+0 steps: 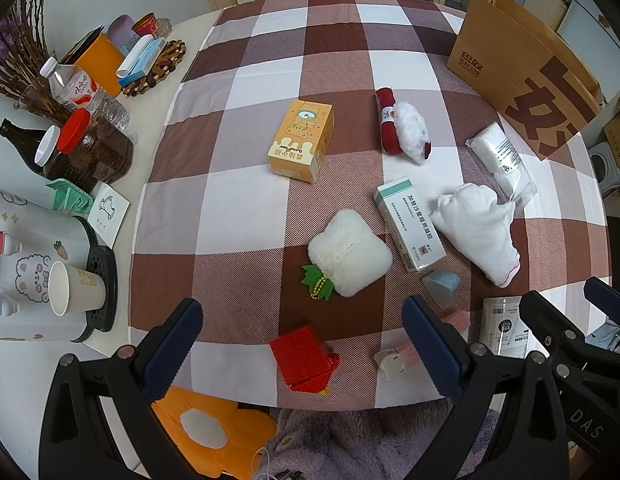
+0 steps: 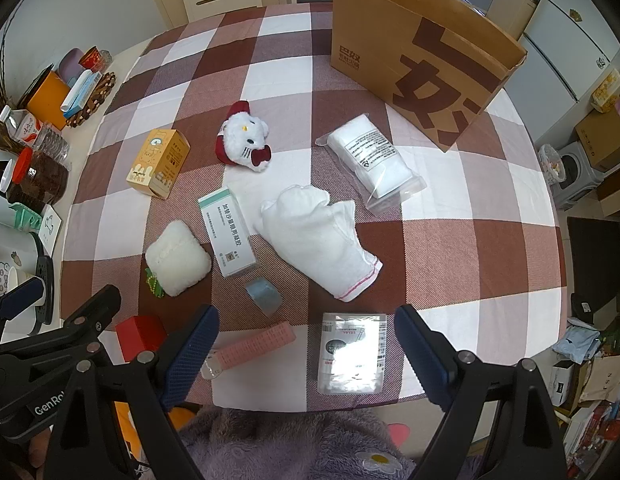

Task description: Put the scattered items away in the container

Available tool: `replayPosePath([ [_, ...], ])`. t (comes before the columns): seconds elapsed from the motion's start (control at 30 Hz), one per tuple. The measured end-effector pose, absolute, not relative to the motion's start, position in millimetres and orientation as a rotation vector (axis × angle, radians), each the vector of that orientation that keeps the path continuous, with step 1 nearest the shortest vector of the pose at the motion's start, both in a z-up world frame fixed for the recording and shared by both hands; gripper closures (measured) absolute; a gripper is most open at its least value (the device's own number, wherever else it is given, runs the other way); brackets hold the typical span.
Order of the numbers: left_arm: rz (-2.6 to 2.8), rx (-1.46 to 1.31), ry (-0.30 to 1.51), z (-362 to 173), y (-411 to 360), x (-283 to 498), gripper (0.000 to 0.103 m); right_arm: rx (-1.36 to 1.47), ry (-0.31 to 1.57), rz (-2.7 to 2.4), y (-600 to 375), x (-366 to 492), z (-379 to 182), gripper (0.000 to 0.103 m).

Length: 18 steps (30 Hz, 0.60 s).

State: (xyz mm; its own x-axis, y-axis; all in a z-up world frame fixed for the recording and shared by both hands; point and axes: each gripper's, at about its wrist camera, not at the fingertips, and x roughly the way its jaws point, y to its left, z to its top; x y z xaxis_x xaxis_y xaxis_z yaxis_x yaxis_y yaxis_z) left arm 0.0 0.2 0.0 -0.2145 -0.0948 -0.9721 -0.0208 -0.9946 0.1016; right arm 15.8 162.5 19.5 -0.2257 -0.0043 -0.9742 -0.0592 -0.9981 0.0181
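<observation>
right wrist | both claws (image 2: 306,344) (image 1: 302,340) released | plastic packet (image 2: 351,354) at cloth edge

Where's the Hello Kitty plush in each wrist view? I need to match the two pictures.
Left wrist: the Hello Kitty plush lies right of centre in the upper half, face turned away, right of the yellow carton.
Right wrist: the plush lies left of centre in the upper half, face visible.
Shared landmark: the brown paper bag stands behind it to the right in both.

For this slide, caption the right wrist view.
Open right hand-held gripper hovers over clear packet; brown paper bag stands beyond scattered items.
</observation>
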Motion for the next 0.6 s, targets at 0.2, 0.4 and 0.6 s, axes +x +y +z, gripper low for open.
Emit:
replayPosePath([
  [0.2, -2.408, 1.940, -0.140, 0.3, 0.2, -0.3, 0.003, -1.934, 0.078, 2.431, 162.7, 16.3, 20.8, 0.011],
  [0.4, -2.408, 1.941, -0.141, 1.0, -2.4, 0.9, 0.003, -1.933, 0.077, 2.435, 164.3, 14.6, 19.4, 0.011],
  [0.6, -2.408, 1.941, -0.141, 0.9, -2.5, 0.9, 0.004, -1.933, 0.076, 2.436, 164.0, 14.7, 19.7, 0.011],
])
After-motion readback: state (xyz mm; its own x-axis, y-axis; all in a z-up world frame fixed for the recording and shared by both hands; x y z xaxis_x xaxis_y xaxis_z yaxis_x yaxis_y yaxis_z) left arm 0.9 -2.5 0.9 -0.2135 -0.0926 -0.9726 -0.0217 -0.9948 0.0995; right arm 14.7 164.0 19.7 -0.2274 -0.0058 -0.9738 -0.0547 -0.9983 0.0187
